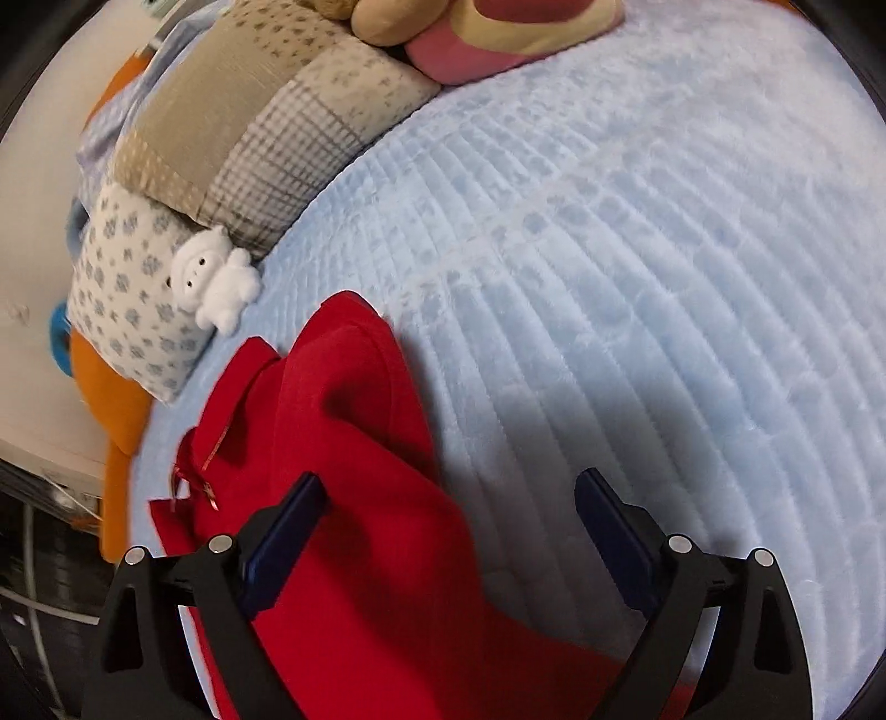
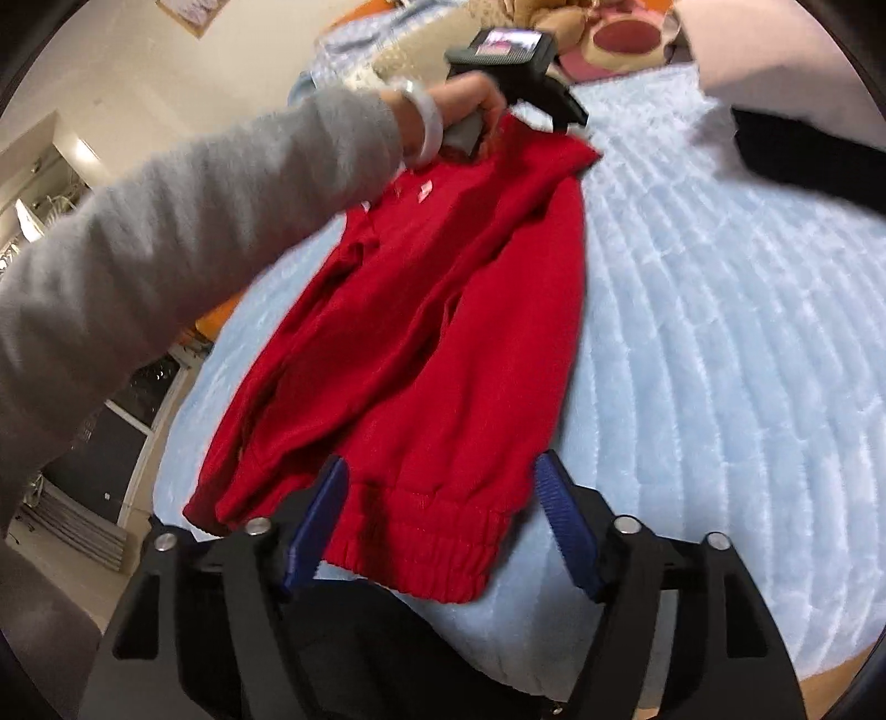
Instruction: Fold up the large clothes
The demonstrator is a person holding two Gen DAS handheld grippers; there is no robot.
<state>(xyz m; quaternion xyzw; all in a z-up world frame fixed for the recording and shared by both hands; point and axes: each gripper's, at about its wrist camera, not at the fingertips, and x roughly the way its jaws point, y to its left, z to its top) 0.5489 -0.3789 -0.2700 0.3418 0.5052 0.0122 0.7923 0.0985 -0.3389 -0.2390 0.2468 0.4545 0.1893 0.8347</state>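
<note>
Pale blue quilted bed [image 1: 637,266], patchwork pillows [image 1: 232,138], cream wall [image 2: 183,61].

Grey fleece sleeve [image 2: 183,221]; pale bangle [image 2: 429,124] at wrist. Grippers: black frames, silver pivot screws [image 2: 257,525], ribbed blue finger pads [image 2: 554,493].

garment [image 2: 421,332] on bed [image 2: 720,332], pillows [image 1: 232,166] behind

A bed covered by a pale blue quilted blanket [image 1: 637,288] carried a red sweatshirt [image 2: 421,343] lying spread near its left edge. Patchwork pillows [image 1: 249,127] lay along the far side, with a small white plush toy [image 1: 219,282] against them and larger stuffed toys [image 1: 470,33] beyond.
</note>
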